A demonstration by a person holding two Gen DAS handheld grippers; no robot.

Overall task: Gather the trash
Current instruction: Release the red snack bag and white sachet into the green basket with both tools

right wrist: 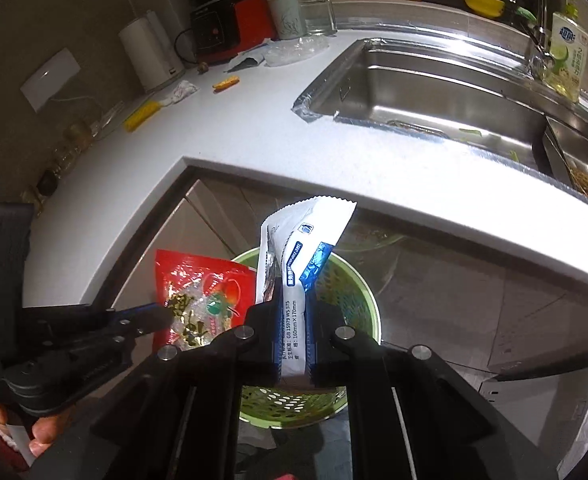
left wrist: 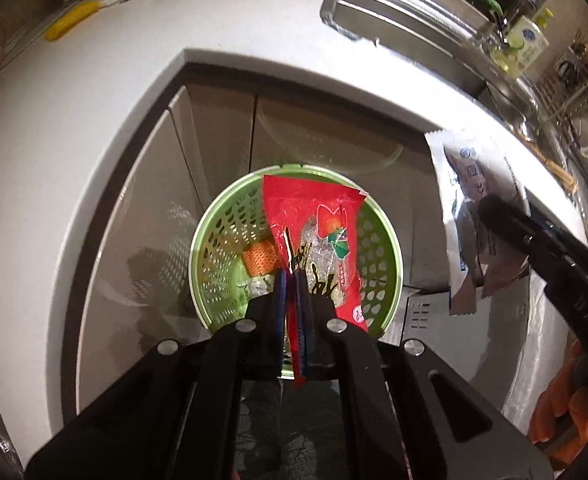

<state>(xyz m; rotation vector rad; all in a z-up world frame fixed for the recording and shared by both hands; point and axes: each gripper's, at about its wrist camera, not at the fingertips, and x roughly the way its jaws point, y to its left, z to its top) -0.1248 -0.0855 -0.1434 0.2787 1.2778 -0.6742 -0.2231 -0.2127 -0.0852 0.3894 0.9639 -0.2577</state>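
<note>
Looking down past the white countertop [right wrist: 253,128], which wraps around an inside corner with the steel sink [right wrist: 434,80] set into it on the right. Below the counter edge are the cabinet doors [left wrist: 213,128], and in front of them sits a green perforated bin [left wrist: 221,220] on the floor.

Both grippers hang over that bin. The left gripper [left wrist: 291,276] is clamped tight on a red snack wrapper [left wrist: 314,216] – its blue pads pinch the wrapper's lower edge, and the rest of it fans out above the bin's opening. The right gripper [right wrist: 294,300] is closed on a white and blue packet [right wrist: 294,248], which stands upright between the pads, right over the bin too. From the right wrist camera the two wrappers sit just beside each other.

Inside the bin there's already an orange mesh-looking scrap [left wrist: 258,262] and something crumpled and clear next to it – hard to say what.

Still on the counter, well back from the edge: a yellow wrapper [right wrist: 142,115], a crumpled white tissue [right wrist: 181,91] touching its end, and a small orange piece [right wrist: 225,82].
</note>
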